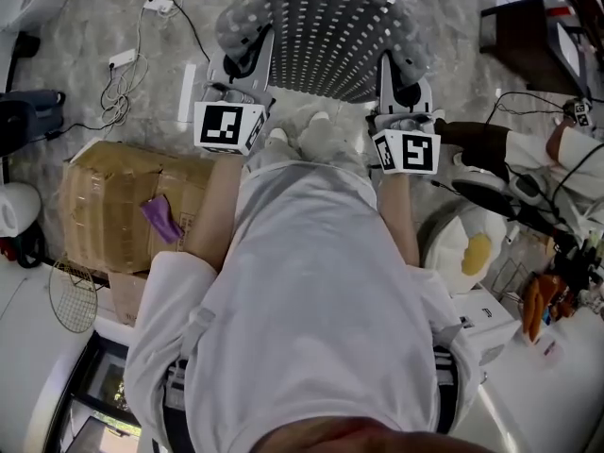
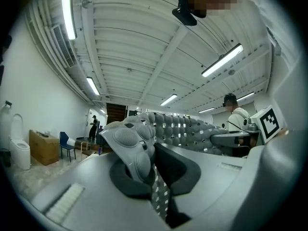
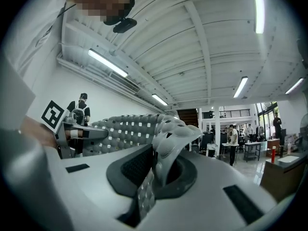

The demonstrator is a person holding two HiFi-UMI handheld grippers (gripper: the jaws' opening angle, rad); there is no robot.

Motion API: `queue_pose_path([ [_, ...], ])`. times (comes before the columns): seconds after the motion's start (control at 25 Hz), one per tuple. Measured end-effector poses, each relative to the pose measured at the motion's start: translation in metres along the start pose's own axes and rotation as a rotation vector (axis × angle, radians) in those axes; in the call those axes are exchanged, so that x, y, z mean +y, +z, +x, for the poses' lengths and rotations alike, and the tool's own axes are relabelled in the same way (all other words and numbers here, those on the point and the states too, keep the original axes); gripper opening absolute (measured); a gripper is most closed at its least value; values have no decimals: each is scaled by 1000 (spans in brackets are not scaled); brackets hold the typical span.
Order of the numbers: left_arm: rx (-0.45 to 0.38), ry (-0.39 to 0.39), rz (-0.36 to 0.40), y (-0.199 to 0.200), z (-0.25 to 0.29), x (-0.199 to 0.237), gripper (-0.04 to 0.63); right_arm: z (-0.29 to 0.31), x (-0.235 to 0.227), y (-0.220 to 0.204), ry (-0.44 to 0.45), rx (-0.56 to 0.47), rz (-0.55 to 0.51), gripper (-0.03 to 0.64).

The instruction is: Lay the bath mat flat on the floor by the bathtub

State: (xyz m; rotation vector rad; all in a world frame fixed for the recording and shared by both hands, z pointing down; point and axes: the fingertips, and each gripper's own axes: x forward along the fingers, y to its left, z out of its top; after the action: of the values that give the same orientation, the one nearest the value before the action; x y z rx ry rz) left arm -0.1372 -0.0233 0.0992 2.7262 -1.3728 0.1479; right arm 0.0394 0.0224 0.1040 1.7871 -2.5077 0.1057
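The grey bath mat [image 1: 326,41], dotted with rows of small holes, was stretched out in front of the person and, as far as I could judge, held up off the marbled floor [image 1: 453,83] rather than lying on it. Whether its far edge was touching down, I could not tell. The left gripper [image 1: 247,64] had its fingers clamped tight on the mat's near left corner. The left gripper view showed the bumpy rubber folded up out of the pinch and the rest running off toward the other hand. The right gripper [image 1: 396,78] had the near right corner nipped between closed fingers in the same way, so the mat's near edge ran between the two. Nothing I could call a bathtub for certain showed from where I stood, so the spot would have to be picked first. To do the laying well, I would say both hands should go down together and level, keeping the near edge taut. The far edge should meet the floor first, then the mat be drawn back so it settles without a fold or a curled corner, and neither grip loosened until it lies flat. The cardboard box [image 1: 123,201] and the loose cables [image 1: 118,97] sat off to the left, worth keeping clear of.
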Motion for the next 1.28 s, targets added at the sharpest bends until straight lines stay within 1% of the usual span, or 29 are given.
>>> queue_pose_path([
  [0.2, -17, 27, -15, 3, -2, 15, 14, 6, 11, 7, 18, -5, -23, 18],
  [0.44, -22, 40, -11, -4, 0, 37, 14, 26, 19, -1, 31, -17, -33, 18],
  [0.64, -7, 23, 12, -2, 16, 34, 14, 35, 2, -4, 24, -18, -21, 18],
  [0.84, 6, 3, 20, -19, 49, 33, 14, 57, -29, -25, 18, -10, -7, 19],
  [0.96, 43, -3, 22, -21, 58, 28, 14, 59, -39, -29, 11, 14, 21, 18],
  [1.04, 40, -3, 32, -4, 48, 18, 14, 46, -38, -12, 8, 8, 18, 18],
  [1.12, -13, -5, 38, 27, 23, 0, 14, 16, -29, 23, 6, -25, -19, 18],
  [1.2, -86, -2, 26, 58, -19, -19, 14, -24, -6, 56, 7, -56, -58, 18],
  [1.28, -128, 3, 28, 69, -53, -31, 14, -54, 17, 67, 6, -68, -73, 18],
])
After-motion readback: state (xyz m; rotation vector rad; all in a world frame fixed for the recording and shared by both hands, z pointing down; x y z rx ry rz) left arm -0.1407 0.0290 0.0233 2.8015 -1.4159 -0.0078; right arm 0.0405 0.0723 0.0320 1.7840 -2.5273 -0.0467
